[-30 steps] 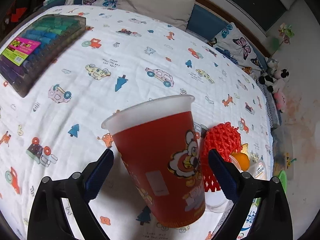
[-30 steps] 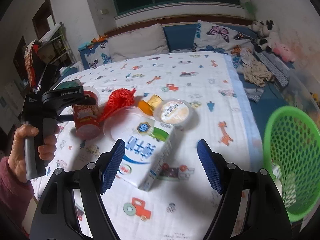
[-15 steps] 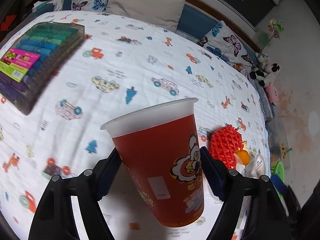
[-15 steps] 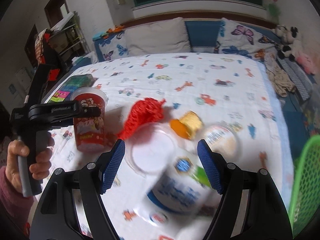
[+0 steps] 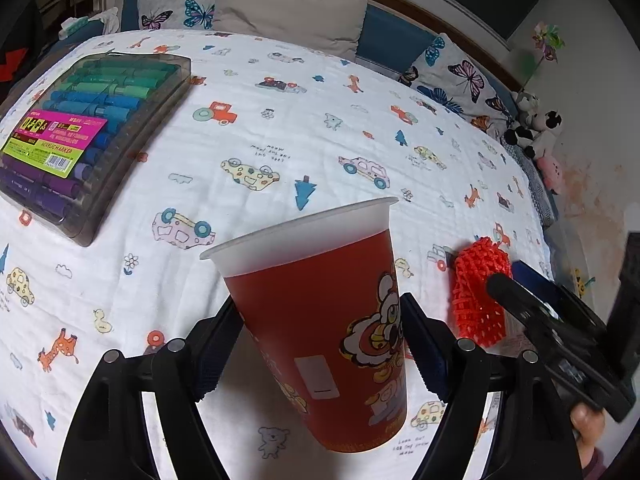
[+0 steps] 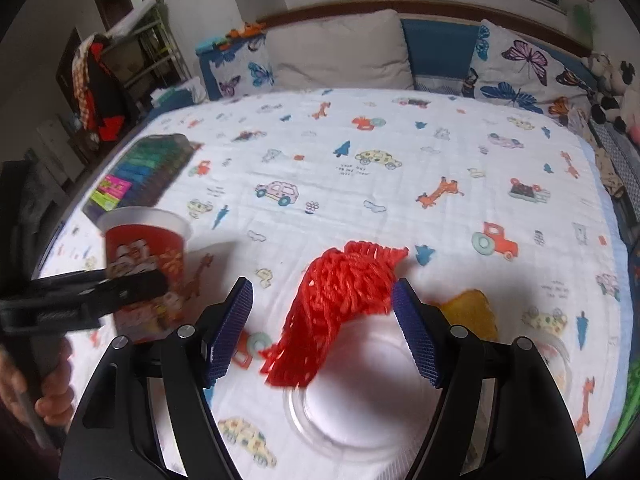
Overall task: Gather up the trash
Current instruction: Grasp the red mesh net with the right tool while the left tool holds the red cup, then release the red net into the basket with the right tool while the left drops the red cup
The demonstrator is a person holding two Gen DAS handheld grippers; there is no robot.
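My left gripper (image 5: 320, 344) is shut on a red paper cup (image 5: 320, 320) with a white rim and a cartoon print, held tilted above the bed. The cup also shows in the right wrist view (image 6: 146, 264), in the left gripper (image 6: 128, 286). My right gripper (image 6: 322, 332) is open, its fingers either side of a red foam fruit net (image 6: 332, 304) that lies on the bed, not touching it. The net (image 5: 478, 292) shows in the left wrist view, partly behind the right gripper (image 5: 520, 292). A clear plastic lid (image 6: 360, 408) lies under the net.
The bed has a white quilt (image 5: 320, 132) with cartoon prints. A case of markers (image 5: 88, 132) lies at the left. A yellow wrapper (image 6: 472, 312) lies right of the net. Pillows (image 6: 340, 56) and plush toys (image 5: 536, 124) line the far side. A green basket edge (image 6: 628, 420) shows at right.
My left gripper has closed on the cup and lifted it. My right gripper has swung left from the milk carton to straddle the red net.
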